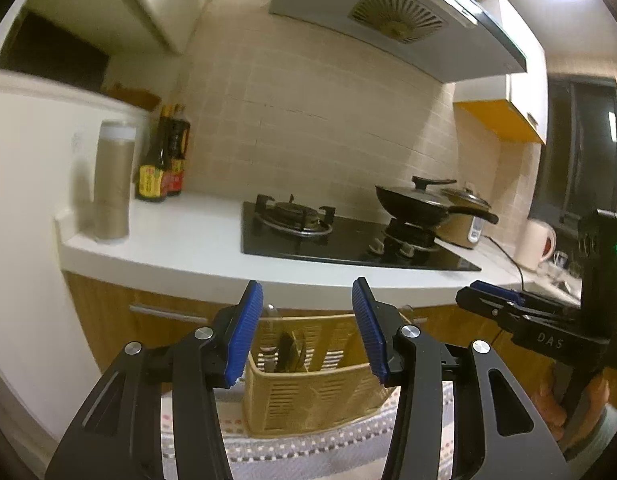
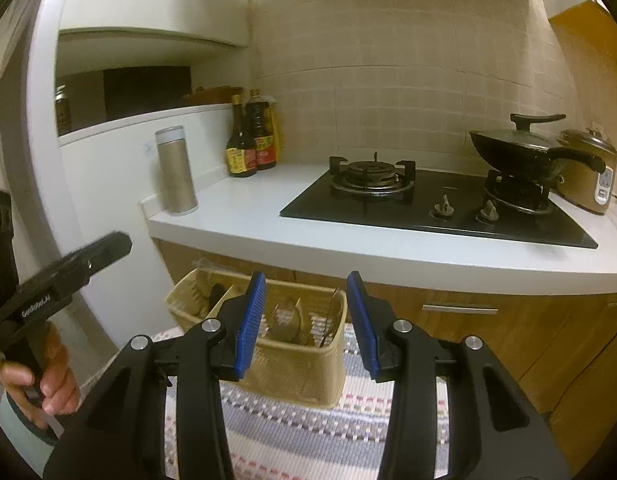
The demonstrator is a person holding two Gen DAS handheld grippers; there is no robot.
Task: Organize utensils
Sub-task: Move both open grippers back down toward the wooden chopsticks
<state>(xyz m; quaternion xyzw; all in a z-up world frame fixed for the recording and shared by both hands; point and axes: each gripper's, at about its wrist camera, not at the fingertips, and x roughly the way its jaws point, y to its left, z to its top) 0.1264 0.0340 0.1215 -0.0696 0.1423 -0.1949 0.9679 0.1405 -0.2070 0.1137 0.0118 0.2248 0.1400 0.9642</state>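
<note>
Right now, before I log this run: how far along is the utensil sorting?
Looks near done, or barely begun: utensils already stand in the yellow basket on the striped cloth. Nothing is in hand; the left claw and right claw are both open and empty. No loose utensils show elsewhere.

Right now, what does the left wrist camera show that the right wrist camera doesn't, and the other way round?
Only the left wrist view shows the range hood's round vent, a white kettle and the orange-bottomed wall cabinet. Only the right wrist view shows the stove knobs clearly from the front and a jar on the recessed shelf. Both show the yellow utensil basket on a striped cloth, the lidded black wok, sauce bottles and both grippers open.
</note>
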